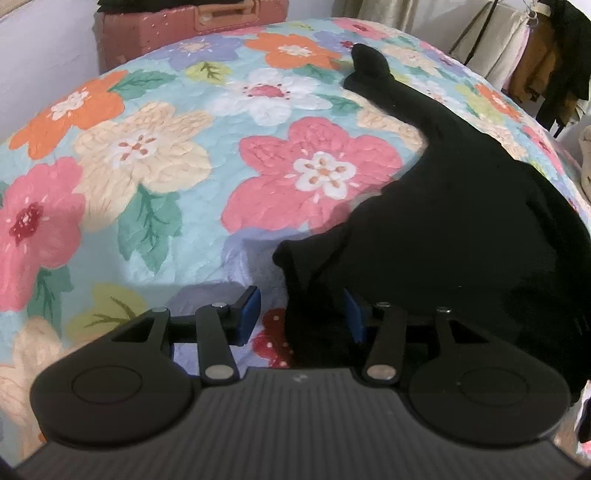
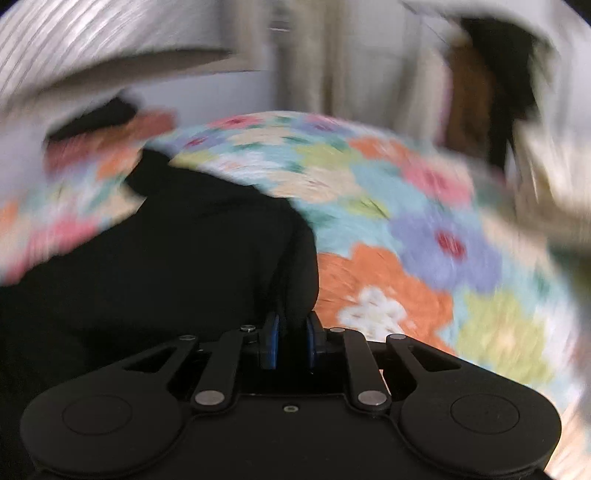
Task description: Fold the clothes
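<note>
- Left wrist view: left gripper [image 1: 301, 317] low over a floral quilt [image 1: 155, 177], blue pads spread wide apart.
- Between the pads, the near edge of a black garment [image 1: 443, 236]; fabric against the right pad [image 1: 352, 317], left pad [image 1: 248, 314] clear of it over bare quilt. Not pinched.
- Garment spread over the right half of the quilt, one long narrow part, perhaps a sleeve, stretching away toward the far edge.
- Beyond the quilt, a reddish-pink suitcase [image 1: 184, 26] at upper left and hanging clothes [image 1: 535, 62] at upper right.
- Right wrist view: heavily motion-blurred except for the tool itself.
- Right gripper [image 2: 291, 339] with blue pads drawn close, pinching a fold of the black garment [image 2: 166, 266] between them.
- Dark cloth filling the left and centre of the frame, rising from the pads; floral quilt [image 2: 424, 240] smeared behind and to the right.
- Background pale and streaked, too blurred to tell apart.
</note>
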